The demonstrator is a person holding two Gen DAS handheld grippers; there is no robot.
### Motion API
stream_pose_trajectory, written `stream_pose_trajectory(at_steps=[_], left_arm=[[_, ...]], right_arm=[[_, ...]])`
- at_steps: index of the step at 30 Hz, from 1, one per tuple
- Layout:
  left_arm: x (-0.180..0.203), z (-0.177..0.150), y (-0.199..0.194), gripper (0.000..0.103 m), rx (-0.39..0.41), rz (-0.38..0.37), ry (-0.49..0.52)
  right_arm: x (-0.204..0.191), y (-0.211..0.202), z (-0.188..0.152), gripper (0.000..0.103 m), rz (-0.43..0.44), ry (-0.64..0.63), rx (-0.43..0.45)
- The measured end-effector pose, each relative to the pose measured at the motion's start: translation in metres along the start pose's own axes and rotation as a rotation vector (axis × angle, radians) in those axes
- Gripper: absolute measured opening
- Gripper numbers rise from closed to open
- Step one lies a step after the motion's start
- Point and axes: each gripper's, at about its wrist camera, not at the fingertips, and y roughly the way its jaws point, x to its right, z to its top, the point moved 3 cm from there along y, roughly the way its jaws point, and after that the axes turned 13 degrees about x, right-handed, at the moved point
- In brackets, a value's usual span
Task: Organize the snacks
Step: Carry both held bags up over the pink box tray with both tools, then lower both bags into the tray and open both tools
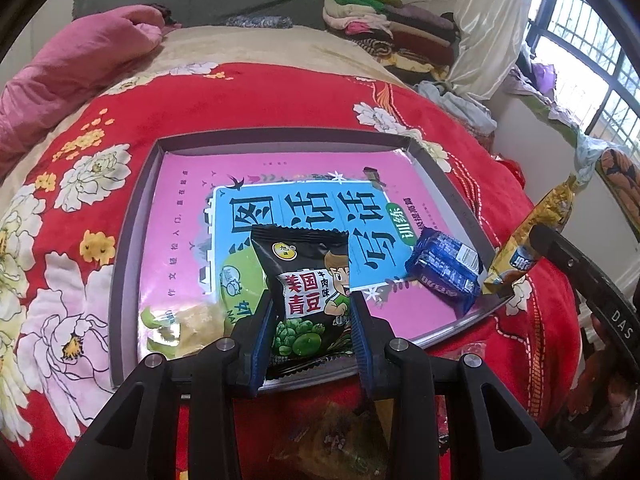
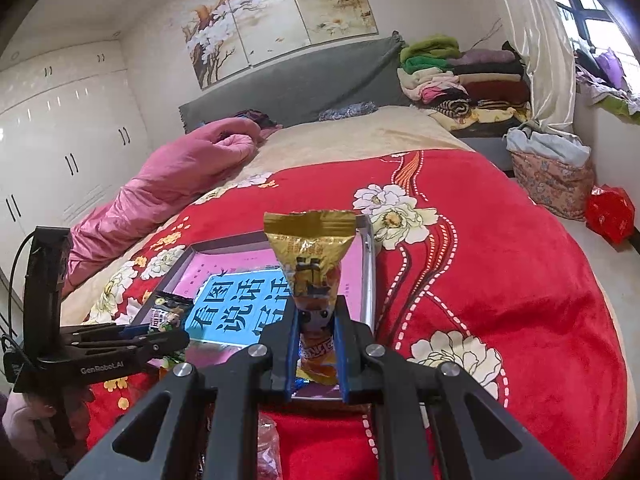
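Observation:
My left gripper [image 1: 312, 300] is shut on a black green-pea snack bag [image 1: 308, 280], held upright over the near edge of a shallow grey box tray [image 1: 132, 216] lined with a pink and blue book cover. My right gripper [image 2: 318, 312] is shut on a gold snack packet [image 2: 314, 256], held upright over the tray's right rim [image 2: 370, 272]. The gold packet also shows at the right in the left wrist view [image 1: 528, 240]. A blue biscuit pack [image 1: 444, 268] lies in the tray's right part. A yellow-green snack bag [image 1: 180, 328] lies in the tray's near left corner.
The tray sits on a red flowered blanket [image 1: 280, 96] on a bed. A pink quilt [image 2: 168, 176] lies at the far left. Loose snack wrappers [image 1: 332, 440] lie on the blanket below my left gripper. Folded clothes [image 2: 460, 76] are stacked at the headboard.

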Motion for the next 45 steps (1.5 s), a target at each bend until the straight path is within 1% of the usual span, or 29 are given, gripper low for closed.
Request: stream_pose_trajectory(at_steps=[10, 21, 32, 38, 42, 45], left_arm=[[0.004, -0.002, 0.007, 0.037, -0.014, -0.008, 0.005], [0.006, -0.005, 0.012, 0.037, -0.029, -0.017, 0.006], [0.006, -0.006, 0.015, 0.037, -0.041, -0.019, 0.002], [0.007, -0.007, 0.016, 0.037, -0.042, -0.02, 0.001], [0.007, -0.007, 0.016, 0.037, -0.043, -0.021, -0.001], [0.008, -0.007, 0.015, 0.037, -0.042, -0.022, -0.002]], right_arm=[[-0.003, 0.02, -0.014, 0.016, 0.004, -0.014, -0.074], [-0.008, 0.027, -0.024, 0.016, 0.022, -0.027, -0.118], [-0.008, 0.034, -0.035, 0.017, 0.019, -0.03, -0.162], [-0.005, 0.036, -0.037, 0.017, 0.014, -0.018, -0.173], [-0.004, 0.036, -0.039, 0.024, 0.009, -0.01, -0.186], [-0.003, 0.035, -0.038, 0.027, 0.004, -0.008, -0.183]])
